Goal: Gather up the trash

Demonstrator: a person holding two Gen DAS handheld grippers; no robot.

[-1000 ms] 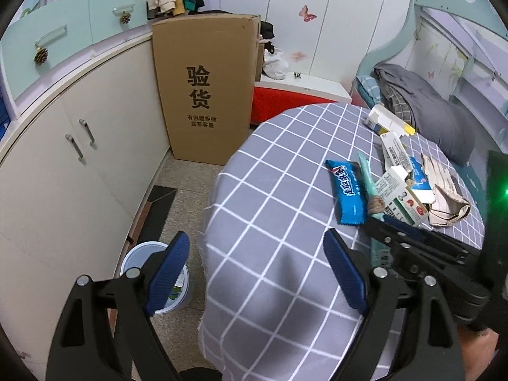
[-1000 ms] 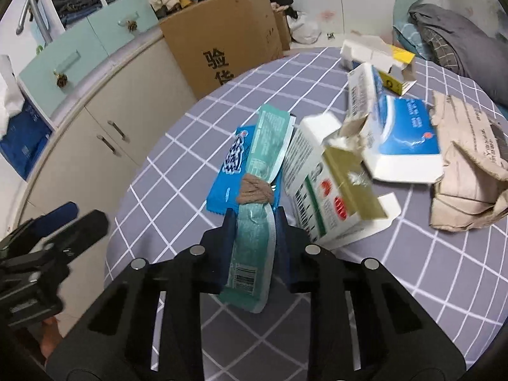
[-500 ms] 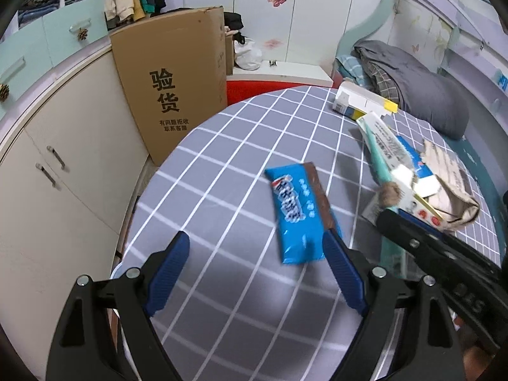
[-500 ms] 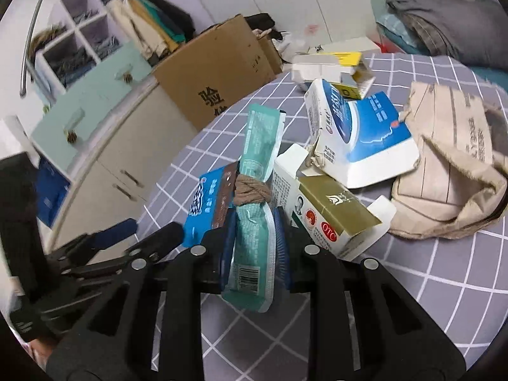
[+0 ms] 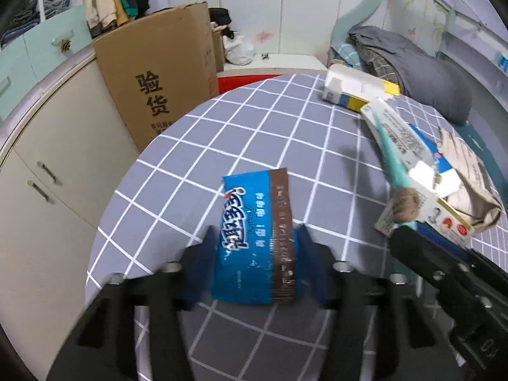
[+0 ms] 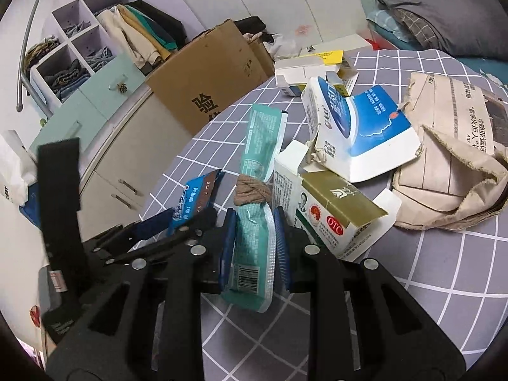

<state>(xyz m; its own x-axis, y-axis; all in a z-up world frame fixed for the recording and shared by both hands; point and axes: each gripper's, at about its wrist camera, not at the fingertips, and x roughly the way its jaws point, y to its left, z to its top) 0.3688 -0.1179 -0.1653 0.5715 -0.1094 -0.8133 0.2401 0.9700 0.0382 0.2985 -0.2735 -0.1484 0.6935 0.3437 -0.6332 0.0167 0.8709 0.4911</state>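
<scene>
My left gripper [image 5: 254, 247] has its blue pads closed against the sides of a blue snack wrapper [image 5: 254, 238] over the grey checked tablecloth [image 5: 254, 133]. My right gripper [image 6: 254, 241] is shut on a teal wrapper [image 6: 257, 190] with a brown knot around it, held above the table. The teal wrapper also shows in the left wrist view [image 5: 390, 155], and the blue wrapper in the right wrist view [image 6: 193, 200]. More trash lies on the table: a gold and white medicine box [image 6: 330, 212], a torn blue and white box [image 6: 358, 127], crumpled brown paper [image 6: 451, 171] and a white and yellow box [image 5: 355, 90].
A tall cardboard box [image 5: 158, 76] stands against cream cabinets [image 5: 47, 158] left of the table. A bed with a grey blanket [image 5: 412, 60] lies behind the table. A red stool top [image 5: 241, 81] sits beyond the far edge.
My left gripper moved from the table's left edge over to the blue wrapper and closed on it. My right gripper kept its hold on the teal wrapper and lifted it a little.
</scene>
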